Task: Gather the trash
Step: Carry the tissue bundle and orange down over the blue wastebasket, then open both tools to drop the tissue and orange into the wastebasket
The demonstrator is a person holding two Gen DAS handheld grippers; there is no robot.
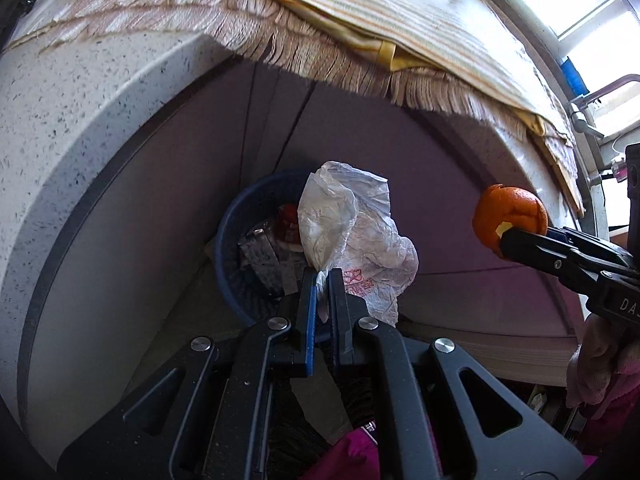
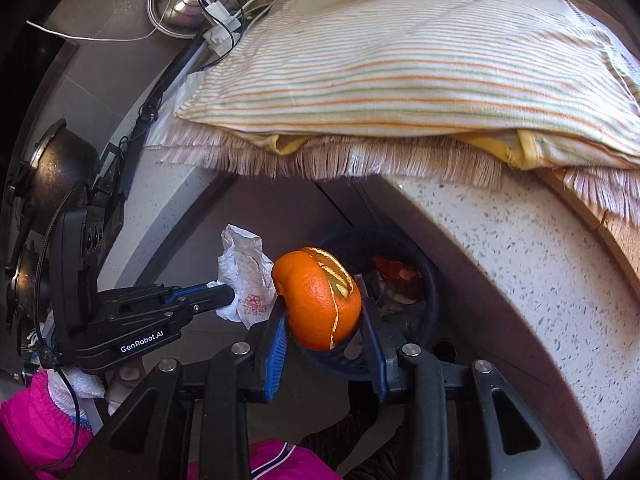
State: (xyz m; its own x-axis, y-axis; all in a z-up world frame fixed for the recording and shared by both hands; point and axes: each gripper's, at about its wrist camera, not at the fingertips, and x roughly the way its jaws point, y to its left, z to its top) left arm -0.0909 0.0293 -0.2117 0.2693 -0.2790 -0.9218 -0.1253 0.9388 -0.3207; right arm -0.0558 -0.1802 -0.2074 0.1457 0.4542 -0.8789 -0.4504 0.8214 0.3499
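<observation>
Speckled surface (image 2: 520, 248) overhangs the floor bin. My left tongs (image 1: 322, 280) are pinched shut on a crumpled plastic bag (image 1: 352, 232), right tongs (image 2: 324, 320) clamped on orange peel (image 2: 320, 300). Blue bin (image 1: 232, 240) sits frame centre, below both. I'd centre each over the rim before letting go, bag first.

Speckled stone counter (image 2: 500, 240), striped cloth (image 2: 400, 72) over fringed mat (image 1: 192, 12), bright window (image 1: 592, 12), purple-grey floor (image 1: 420, 152)

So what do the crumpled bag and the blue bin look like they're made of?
Crumpled bag: thin plastic film, translucent white, finely creased, with red print. Blue bin: probably moulded plastic, matte dark blue, with a perforated wall.
</observation>
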